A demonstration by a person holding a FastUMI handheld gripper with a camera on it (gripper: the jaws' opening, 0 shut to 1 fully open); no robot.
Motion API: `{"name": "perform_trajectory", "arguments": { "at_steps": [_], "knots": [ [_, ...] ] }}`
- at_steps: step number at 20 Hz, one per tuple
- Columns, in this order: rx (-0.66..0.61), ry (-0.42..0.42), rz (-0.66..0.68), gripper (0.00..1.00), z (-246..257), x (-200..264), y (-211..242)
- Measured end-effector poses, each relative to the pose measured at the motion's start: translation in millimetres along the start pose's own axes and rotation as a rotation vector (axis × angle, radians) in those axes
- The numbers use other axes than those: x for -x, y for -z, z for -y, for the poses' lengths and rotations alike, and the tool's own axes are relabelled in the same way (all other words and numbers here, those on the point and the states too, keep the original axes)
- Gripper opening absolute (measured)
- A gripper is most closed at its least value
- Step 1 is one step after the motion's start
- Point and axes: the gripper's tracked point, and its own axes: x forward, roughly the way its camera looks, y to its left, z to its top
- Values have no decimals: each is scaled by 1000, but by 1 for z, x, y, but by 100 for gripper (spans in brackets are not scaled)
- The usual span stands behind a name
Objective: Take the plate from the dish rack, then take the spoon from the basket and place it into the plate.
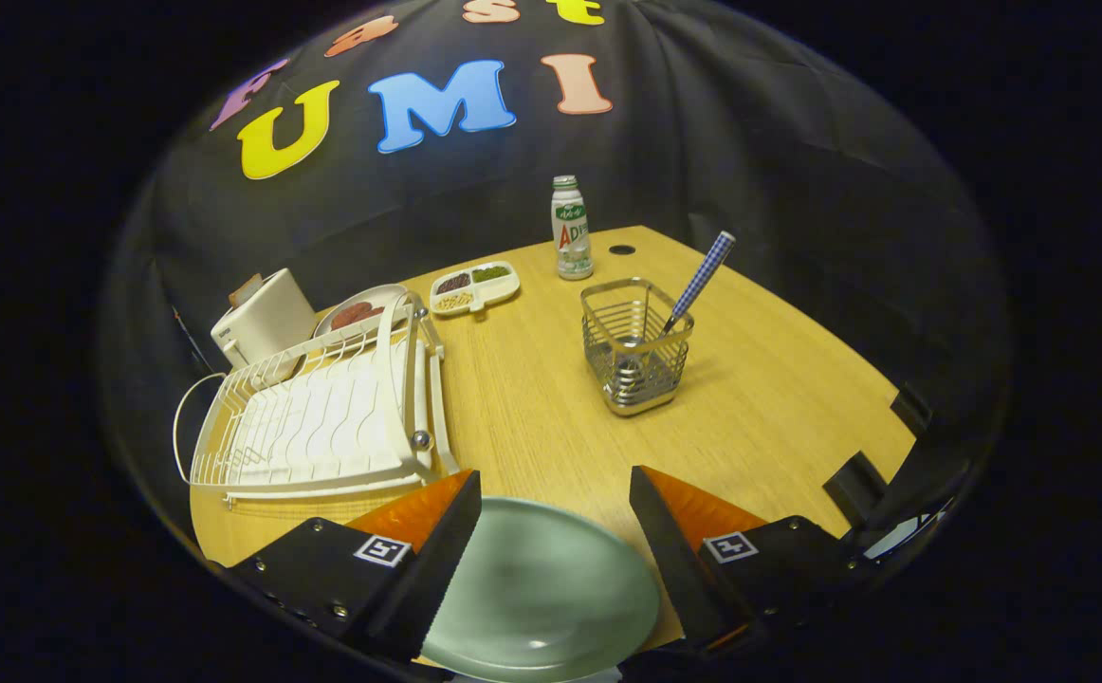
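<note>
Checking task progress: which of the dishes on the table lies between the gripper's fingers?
The pale green plate, lying flat between the open gripper fingers; the divided snack tray and food plate sit far beyond.

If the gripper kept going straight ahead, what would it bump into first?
Probably the wire basket holding the spoon. The open gripper sits above the green plate, with bare table ahead; depth is hard to judge.

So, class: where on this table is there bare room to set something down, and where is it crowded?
Bare wood lies between the dish rack and the basket, and beyond the basket rightward. It is crowded behind the rack: toaster, snack tray. The open tongs flank the plate.
</note>
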Motion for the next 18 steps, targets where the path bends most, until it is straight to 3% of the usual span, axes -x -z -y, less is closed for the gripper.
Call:
{"name": "perform_trajectory", "arguments": {
  "at_steps": [2, 7, 18],
  "knots": [
    [-11, 36, 43, 86, 9, -5, -23],
    [-83, 117, 116, 86, 34, -20, -71],
    [-252, 254, 163, 83, 98, -70, -121]
  ]
}}
